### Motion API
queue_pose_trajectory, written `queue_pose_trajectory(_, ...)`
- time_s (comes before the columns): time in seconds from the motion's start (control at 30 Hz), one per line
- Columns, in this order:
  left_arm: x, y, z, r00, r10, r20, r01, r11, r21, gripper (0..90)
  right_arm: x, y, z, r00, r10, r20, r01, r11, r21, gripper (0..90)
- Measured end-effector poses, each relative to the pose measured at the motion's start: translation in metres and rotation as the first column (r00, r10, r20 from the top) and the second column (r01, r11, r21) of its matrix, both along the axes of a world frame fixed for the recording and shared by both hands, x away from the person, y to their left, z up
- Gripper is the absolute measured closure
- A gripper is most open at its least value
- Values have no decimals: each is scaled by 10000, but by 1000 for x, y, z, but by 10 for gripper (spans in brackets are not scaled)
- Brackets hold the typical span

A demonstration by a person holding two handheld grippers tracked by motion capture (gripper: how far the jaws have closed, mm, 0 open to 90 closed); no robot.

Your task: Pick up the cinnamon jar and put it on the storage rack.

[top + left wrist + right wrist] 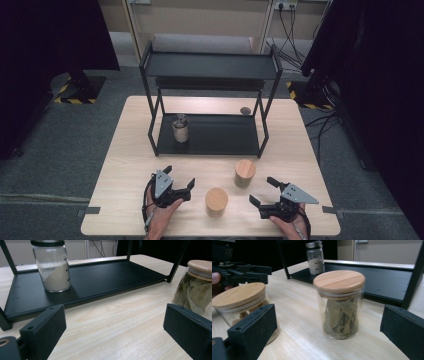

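Open tabletop (130, 165) left; two jars (216, 201) between grippers, rack (210, 135) beyond.

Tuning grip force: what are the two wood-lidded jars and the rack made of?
Jars: clear, glossy walls, likely glass; the dried leaves show through. The second jar looks the same.
Lids: pale wood or bamboo, matte, with visible grain stripes.
Rack: matte black, thin frame and flat shelf, probably painted metal.

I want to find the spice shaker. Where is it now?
In the high view the spice shaker stands upright at the left end of the black rack's bottom shelf, beyond the two wooden-lidded jars.
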State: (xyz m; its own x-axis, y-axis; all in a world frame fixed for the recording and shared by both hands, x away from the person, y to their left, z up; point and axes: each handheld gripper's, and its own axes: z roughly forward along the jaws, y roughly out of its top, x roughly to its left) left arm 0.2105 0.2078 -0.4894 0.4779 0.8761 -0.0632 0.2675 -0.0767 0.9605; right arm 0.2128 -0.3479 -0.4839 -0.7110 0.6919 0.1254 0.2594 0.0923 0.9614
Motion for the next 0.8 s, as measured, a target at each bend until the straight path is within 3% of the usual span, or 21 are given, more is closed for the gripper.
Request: queue_pose_trajectory(0.8,-1,1,-1,9999,126,-27,-126,9999,31,40,-2,14,1,9959,898,115,-898,9959,-55,10)
